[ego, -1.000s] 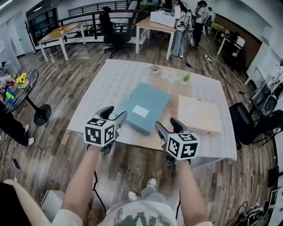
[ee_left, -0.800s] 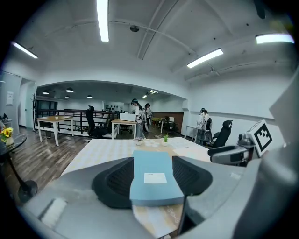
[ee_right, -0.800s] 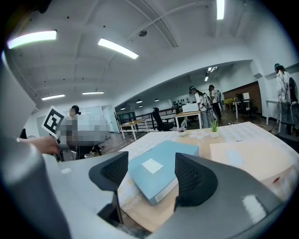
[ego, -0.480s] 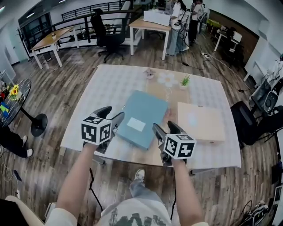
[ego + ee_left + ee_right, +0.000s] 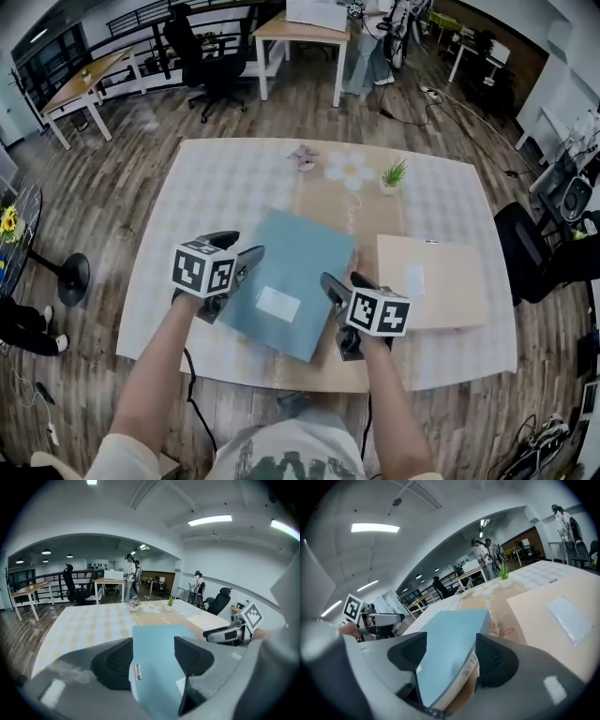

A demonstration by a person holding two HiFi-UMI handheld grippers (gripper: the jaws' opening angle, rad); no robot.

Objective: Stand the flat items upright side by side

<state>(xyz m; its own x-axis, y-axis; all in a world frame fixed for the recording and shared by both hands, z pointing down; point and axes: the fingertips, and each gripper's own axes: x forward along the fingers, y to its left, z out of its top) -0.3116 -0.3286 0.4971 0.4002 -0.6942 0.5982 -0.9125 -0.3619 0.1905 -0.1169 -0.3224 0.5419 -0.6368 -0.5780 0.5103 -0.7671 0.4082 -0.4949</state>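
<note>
we see wood-plank floor point(image 5: 103, 187) | wooden desks point(image 5: 86, 79), black office chair point(image 5: 202, 54), dark railing point(image 5: 54, 581) | white walls point(image 5: 229, 557), ceiling strip lights point(image 5: 210, 520) lit

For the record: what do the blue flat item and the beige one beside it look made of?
Blue flat item: matte coated card or plastic, by its even dull face and white label. Beige flat item: probably plain cardboard, a dull tan face with a pale label.

Bright, even indoor light comes from ceiling strips point(image 5: 209, 520) above and ahead of the left gripper point(image 5: 153, 648). Its opening jaws, blurred by nearness, straddle the blue folder point(image 5: 157, 677). Both gripper views bend strongly and darken at the corners. Shadows on the counter point(image 5: 187, 216) beside it are soft.
</note>
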